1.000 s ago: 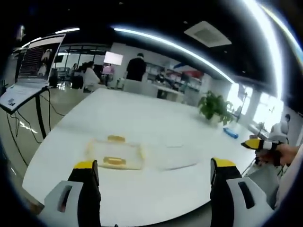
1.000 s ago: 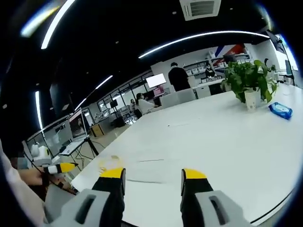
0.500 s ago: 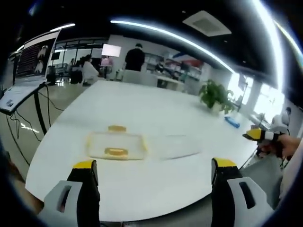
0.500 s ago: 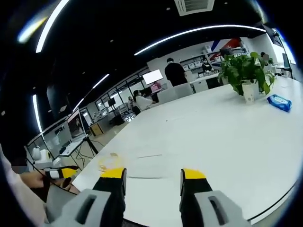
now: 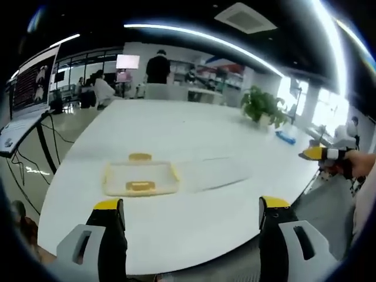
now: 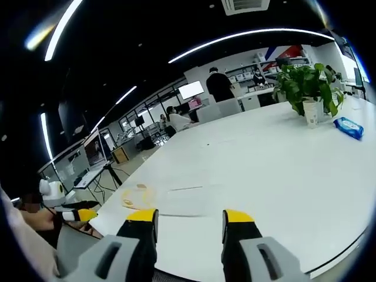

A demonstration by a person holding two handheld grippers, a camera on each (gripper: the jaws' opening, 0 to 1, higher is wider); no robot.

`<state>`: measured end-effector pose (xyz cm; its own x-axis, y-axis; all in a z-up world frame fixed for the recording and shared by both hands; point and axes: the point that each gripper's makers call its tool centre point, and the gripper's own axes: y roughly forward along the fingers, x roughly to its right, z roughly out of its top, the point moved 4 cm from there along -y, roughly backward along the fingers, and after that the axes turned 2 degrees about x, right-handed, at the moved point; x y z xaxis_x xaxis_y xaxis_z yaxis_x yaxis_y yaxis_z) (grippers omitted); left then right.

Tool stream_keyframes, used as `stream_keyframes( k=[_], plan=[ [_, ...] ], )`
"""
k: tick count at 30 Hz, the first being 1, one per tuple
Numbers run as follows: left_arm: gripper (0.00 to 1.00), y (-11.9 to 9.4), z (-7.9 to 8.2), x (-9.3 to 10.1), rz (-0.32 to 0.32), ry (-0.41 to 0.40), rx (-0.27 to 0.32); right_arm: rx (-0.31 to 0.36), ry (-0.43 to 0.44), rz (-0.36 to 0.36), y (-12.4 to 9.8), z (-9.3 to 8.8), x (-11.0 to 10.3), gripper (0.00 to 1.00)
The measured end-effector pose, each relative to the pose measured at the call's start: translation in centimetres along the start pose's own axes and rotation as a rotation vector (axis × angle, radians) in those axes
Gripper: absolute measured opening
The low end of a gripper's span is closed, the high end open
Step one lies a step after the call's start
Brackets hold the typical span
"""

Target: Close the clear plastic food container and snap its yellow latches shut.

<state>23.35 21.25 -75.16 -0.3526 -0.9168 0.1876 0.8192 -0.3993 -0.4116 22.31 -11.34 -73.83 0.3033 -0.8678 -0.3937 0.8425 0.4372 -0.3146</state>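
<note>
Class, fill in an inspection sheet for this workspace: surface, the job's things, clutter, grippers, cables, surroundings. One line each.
Surface: white table, mostly bare.
Job's things: clear container with yellow latches near the table's edge; its clear lid lies flat beside it, not closed.
Clutter: potted plant and blue packet at the far side.
Grippers: left gripper and right gripper both open, empty, short of the container.
Cables: dark cables hang under a laptop stand.
Surroundings: open office, people at desks, ceiling strip lights.
</note>
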Motion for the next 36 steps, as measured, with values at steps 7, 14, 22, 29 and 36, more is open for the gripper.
stream_keyframes(
  k=[7,14,22,29,36],
  plan=[
    [0.92,0.0,-0.1,-0.2,0.01,0.004,0.0,-0.008,-0.006,-0.006,0.1,-0.1,0.0,0.41],
    [0.94,-0.1,0.6,-0.1,0.018,0.0,0.014,-0.03,-0.064,-0.018,0.1,-0.1,-0.4,0.41],
    [0.95,-0.1,1.3,-2.5,0.065,0.061,0.004,-0.073,-0.174,0.003,0.9,0.0,-1.6,0.41],
    [0.92,0.0,1.8,-5.9,0.115,0.122,-0.026,-0.045,-0.213,0.076,3.2,2.2,-3.6,0.41],
    [0.87,1.0,2.4,-7.6,0.133,0.1,-0.028,-0.033,-0.205,0.116,6.3,3.0,-5.3,0.4]
  ],
)
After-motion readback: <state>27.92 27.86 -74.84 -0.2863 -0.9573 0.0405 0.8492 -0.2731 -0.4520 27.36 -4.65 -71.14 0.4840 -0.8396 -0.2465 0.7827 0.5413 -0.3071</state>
